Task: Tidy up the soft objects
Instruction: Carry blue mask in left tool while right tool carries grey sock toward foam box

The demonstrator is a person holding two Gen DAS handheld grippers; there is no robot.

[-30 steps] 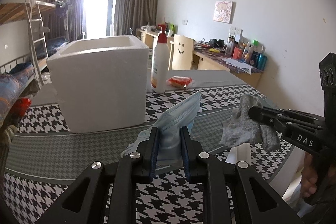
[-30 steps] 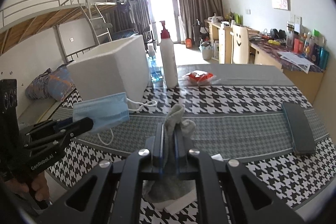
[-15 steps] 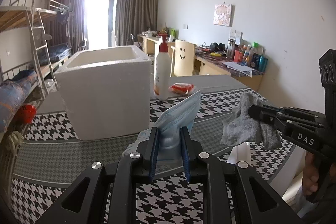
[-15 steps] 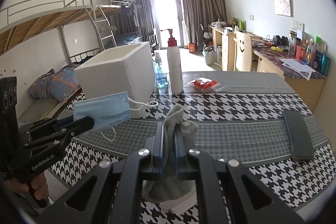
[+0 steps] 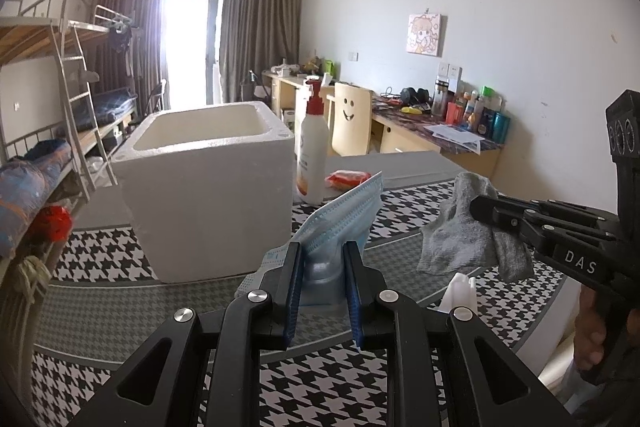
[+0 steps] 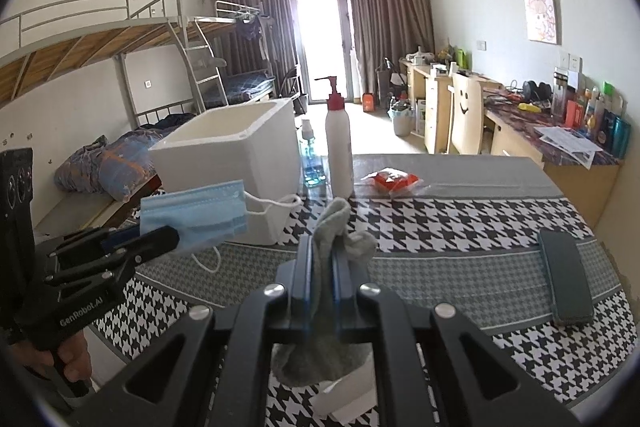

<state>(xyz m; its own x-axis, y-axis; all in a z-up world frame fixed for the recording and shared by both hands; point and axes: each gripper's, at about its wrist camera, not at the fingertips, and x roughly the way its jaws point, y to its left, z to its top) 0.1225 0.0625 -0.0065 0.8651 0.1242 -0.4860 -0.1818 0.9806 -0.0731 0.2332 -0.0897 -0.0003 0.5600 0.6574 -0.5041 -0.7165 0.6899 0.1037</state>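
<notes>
My two wrist cameras sit low, looking forward along my fingers across the table (image 5: 100, 311). Both catch the foam box (image 5: 208, 187) (image 6: 240, 155) close ahead.

black gripper (image 5: 320, 291) frames, silver screws, blue finger pads.

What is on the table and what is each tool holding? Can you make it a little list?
left tool: shut on mask
right tool: shut on sock
box: white foam, open top, on table
bottle: white, red pump, upright beside box
red packet: lying past the bottle
phone: dark, flat, at table's right edge
mask and sock: both lifted off the table
</notes>
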